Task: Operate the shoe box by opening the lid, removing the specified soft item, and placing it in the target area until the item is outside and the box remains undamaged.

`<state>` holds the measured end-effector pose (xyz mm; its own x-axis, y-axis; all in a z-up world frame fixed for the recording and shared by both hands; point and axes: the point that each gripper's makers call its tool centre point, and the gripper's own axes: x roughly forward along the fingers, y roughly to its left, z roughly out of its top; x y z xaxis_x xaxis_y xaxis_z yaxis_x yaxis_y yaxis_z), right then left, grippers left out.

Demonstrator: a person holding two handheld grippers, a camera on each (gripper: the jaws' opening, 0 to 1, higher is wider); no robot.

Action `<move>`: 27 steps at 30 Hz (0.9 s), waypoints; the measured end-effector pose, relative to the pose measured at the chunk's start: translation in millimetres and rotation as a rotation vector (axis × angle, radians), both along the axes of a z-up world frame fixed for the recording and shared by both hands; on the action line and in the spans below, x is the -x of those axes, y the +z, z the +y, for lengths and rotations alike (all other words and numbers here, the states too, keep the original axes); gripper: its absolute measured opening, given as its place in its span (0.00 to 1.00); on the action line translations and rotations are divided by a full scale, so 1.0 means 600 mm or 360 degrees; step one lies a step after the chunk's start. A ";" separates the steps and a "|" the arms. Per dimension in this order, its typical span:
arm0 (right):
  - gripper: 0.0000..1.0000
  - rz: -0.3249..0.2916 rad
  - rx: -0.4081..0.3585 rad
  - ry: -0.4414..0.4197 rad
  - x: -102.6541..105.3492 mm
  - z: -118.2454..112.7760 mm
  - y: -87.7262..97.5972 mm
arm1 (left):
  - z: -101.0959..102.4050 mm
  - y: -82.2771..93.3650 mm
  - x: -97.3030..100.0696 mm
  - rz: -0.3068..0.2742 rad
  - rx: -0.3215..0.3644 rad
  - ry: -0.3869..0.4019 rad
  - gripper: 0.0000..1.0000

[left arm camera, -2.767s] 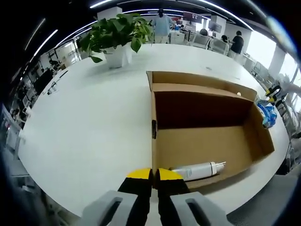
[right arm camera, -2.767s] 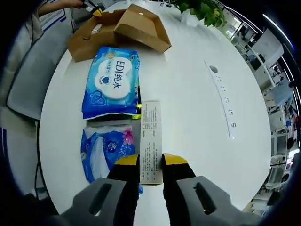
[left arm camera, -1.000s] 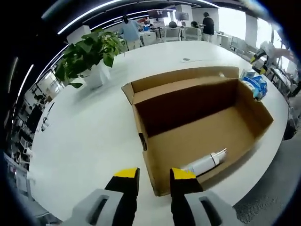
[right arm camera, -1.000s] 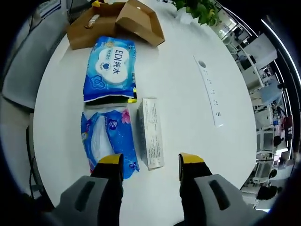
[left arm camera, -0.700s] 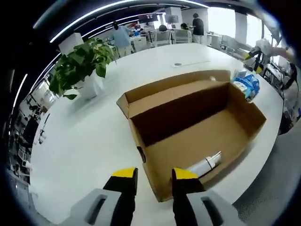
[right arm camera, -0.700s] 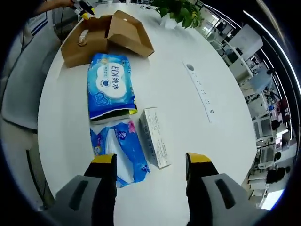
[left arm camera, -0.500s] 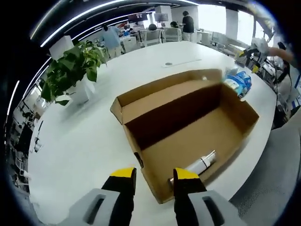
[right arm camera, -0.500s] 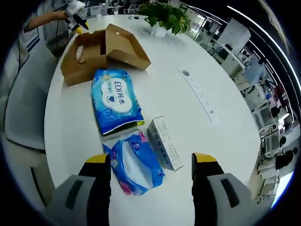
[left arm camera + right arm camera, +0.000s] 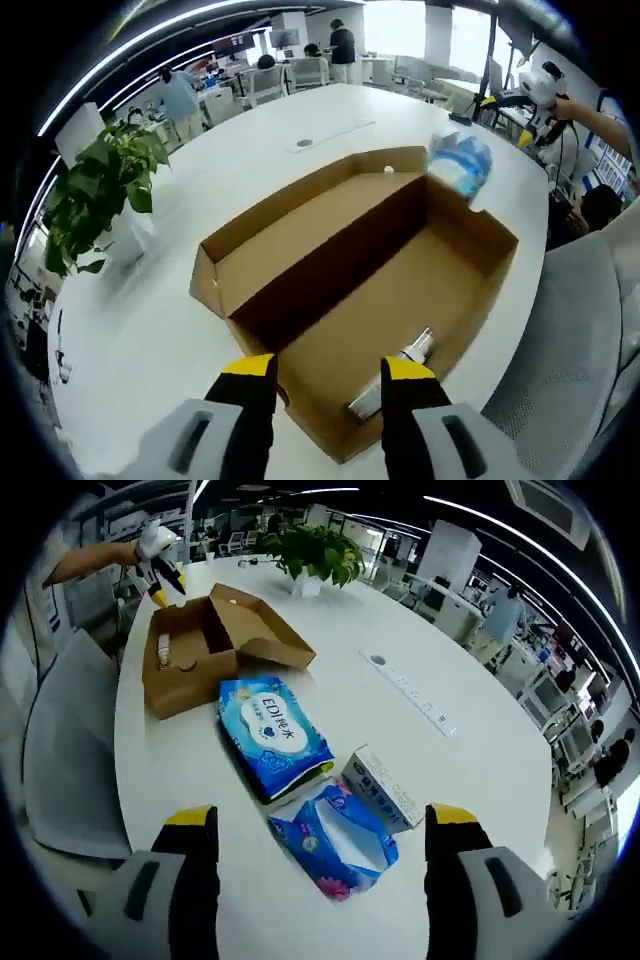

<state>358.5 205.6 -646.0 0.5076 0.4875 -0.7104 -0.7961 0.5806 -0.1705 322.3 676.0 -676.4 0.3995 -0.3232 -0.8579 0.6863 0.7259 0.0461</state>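
Shoe box (image 9: 400, 290) was plain brown cardboard, lid swung open and lying flat behind the tray, sitting on the white table (image 9: 150, 300) near its edge. Inside, a white tube-like bottle (image 9: 390, 372) lay against the near wall; rest of the floor was bare cardboard. No visible tears or crushed corners.

Left gripper (image 9: 327, 367) hovered over the box's near corner, yellow-tipped jaws apart and pinching nothing. A blue soft pack (image 9: 460, 165) sat just past the box's far end; potted plant (image 9: 95, 195) stood off to one side.

Right gripper view looked from farther back: right gripper (image 9: 322, 827) had jaws spread wide, empty, above the table. There the blue wipes pack (image 9: 275, 735) lay flat, outside the box and close beside it, with a blue tissue pack (image 9: 335, 845) and a small white carton (image 9: 388, 790) nearer the jaws. The box (image 9: 205, 650) sat beyond them, with the other gripper held over it in a person's hand
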 end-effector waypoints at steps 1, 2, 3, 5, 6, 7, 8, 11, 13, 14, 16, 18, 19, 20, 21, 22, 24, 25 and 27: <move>0.83 -0.0001 -0.0027 -0.0013 0.007 0.003 0.002 | -0.006 -0.001 0.000 0.0012 0.0005 -0.0038 0.42; 0.84 -0.0003 -0.0059 -0.0027 0.017 0.007 0.004 | -0.012 -0.003 -0.001 0.0035 0.0007 -0.0083 0.43; 0.85 -0.0001 -0.0075 -0.0042 0.024 0.009 0.005 | -0.016 -0.005 -0.002 0.0045 0.0008 -0.0100 0.43; 0.87 -0.0010 -0.0105 -0.0062 0.039 0.012 0.006 | -0.026 -0.010 -0.003 0.0082 0.0016 -0.0171 0.44; 0.87 -0.0014 -0.0115 -0.0077 0.048 0.013 0.005 | -0.029 -0.013 -0.003 0.0093 0.0010 -0.0201 0.44; 0.88 -0.0016 -0.0123 -0.0088 0.053 0.013 0.005 | -0.032 -0.017 -0.001 0.0111 -0.0007 -0.0253 0.44; 0.89 -0.0016 -0.0136 -0.0102 0.057 0.013 0.005 | -0.034 -0.020 0.000 0.0127 -0.0019 -0.0283 0.45; 0.91 -0.0025 -0.0193 -0.0150 0.078 0.018 0.009 | -0.040 -0.030 0.007 0.0176 -0.0055 -0.0402 0.47; 0.92 -0.0036 -0.0208 -0.0168 0.091 0.021 0.010 | -0.044 -0.038 0.013 0.0215 -0.0069 -0.0474 0.48; 0.93 -0.0038 -0.0214 -0.0171 0.093 0.022 0.011 | -0.045 -0.043 0.014 0.0225 -0.0079 -0.0506 0.48; 0.95 -0.0036 -0.0250 -0.0193 0.103 0.028 0.013 | -0.044 -0.050 0.018 0.0257 -0.0105 -0.0565 0.49; 0.96 -0.0047 -0.0264 -0.0210 0.113 0.032 0.016 | -0.041 -0.061 0.022 0.0282 -0.0167 -0.0703 0.49; 0.96 -0.0050 -0.0265 -0.0216 0.120 0.034 0.017 | -0.039 -0.064 0.024 0.0290 -0.0189 -0.0751 0.49; 0.96 -0.0049 -0.0266 -0.0219 0.125 0.036 0.016 | -0.038 -0.068 0.026 0.0306 -0.0207 -0.0789 0.49; 0.96 -0.0048 -0.0270 -0.0227 0.129 0.037 0.016 | -0.036 -0.071 0.027 0.0314 -0.0228 -0.0812 0.49; 0.96 -0.0042 -0.0276 -0.0239 0.134 0.038 0.014 | -0.037 -0.075 0.026 0.0319 -0.0240 -0.0830 0.49; 0.96 -0.0028 -0.0297 -0.0266 0.144 0.041 0.013 | -0.039 -0.079 0.027 0.0339 -0.0238 -0.0861 0.51; 0.96 -0.0025 -0.0301 -0.0276 0.148 0.042 0.012 | -0.041 -0.082 0.027 0.0348 -0.0229 -0.0868 0.52; 0.96 -0.0023 -0.0295 -0.0285 0.157 0.044 0.010 | -0.041 -0.088 0.029 0.0375 -0.0241 -0.0918 0.54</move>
<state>264.0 231.9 -640.3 0.6071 0.5100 -0.6094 -0.6762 0.7344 -0.0589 304.7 651.2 -729.0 -0.0073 -0.2983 -0.9544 0.9688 0.2344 -0.0807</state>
